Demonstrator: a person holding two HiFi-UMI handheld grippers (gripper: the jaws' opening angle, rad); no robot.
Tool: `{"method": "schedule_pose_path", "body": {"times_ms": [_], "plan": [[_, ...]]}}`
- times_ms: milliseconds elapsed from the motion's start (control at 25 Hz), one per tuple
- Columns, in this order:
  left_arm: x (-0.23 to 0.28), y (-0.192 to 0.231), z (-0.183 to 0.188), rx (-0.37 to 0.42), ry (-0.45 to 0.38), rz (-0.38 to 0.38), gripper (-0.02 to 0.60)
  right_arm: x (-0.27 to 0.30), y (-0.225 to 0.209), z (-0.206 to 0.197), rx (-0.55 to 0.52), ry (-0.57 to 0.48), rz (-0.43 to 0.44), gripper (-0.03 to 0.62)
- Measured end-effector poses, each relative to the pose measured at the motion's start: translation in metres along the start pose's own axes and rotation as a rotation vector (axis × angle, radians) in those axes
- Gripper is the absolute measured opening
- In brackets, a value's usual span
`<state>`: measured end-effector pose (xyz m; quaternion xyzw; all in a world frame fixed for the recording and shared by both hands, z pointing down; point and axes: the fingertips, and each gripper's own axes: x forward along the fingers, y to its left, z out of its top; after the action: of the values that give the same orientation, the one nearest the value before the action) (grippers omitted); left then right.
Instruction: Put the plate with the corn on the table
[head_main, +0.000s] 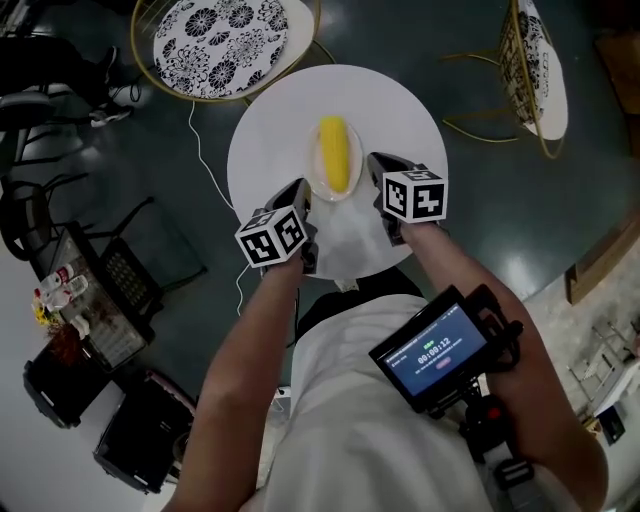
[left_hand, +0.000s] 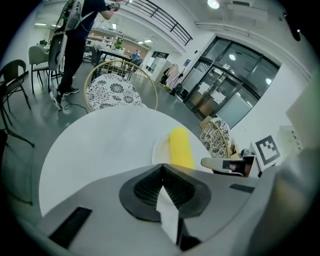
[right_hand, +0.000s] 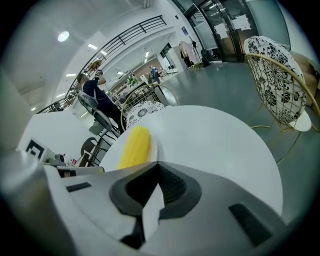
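Behind table (head_main: 270, 130) w/ corn plate (head_main: 334, 196): 2 chairs (head_main: 220, 35)

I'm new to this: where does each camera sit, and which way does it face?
Head view: on the person's head, looking steeply down at the table, plate and corn; shows both arms, left gripper, right gripper.
Left gripper view: rides the left gripper, looking along its jaws, shut on the plate, across the table; right gripper at right.
Right gripper view: same from the right gripper; left gripper at left.
All three share the corn.
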<state>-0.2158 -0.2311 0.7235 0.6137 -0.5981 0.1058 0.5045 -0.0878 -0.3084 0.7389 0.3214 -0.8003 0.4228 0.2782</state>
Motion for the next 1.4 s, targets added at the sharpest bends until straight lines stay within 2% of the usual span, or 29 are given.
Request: {"method": "schedule_pose_path", "body": {"times_ms": [400, 800, 1240, 1400], "plan": [[-0.04, 0.001, -0.014, 0.009, -0.036, -0.032, 0.006, -0.035, 0.022, -0.012, 0.054, -0.057, 0.037, 0.008], [-0.095, 0.0, -0.03, 0.065, -0.073, -0.078, 0.006, -0.075, 0.051, -0.044, 0.063, -0.067, 0.066, 0.008], [-0.135, -0.033, -0.03, 0.124, -0.132, -0.145, 0.006, -0.111, 0.089, -0.046, 0.02, -0.121, 0.107, 0.008], [-0.146, -0.036, -0.02, 0.145, -0.167, -0.157, 0.006, -0.117, 0.104, -0.03, -0.009, -0.159, 0.133, 0.008]]}}
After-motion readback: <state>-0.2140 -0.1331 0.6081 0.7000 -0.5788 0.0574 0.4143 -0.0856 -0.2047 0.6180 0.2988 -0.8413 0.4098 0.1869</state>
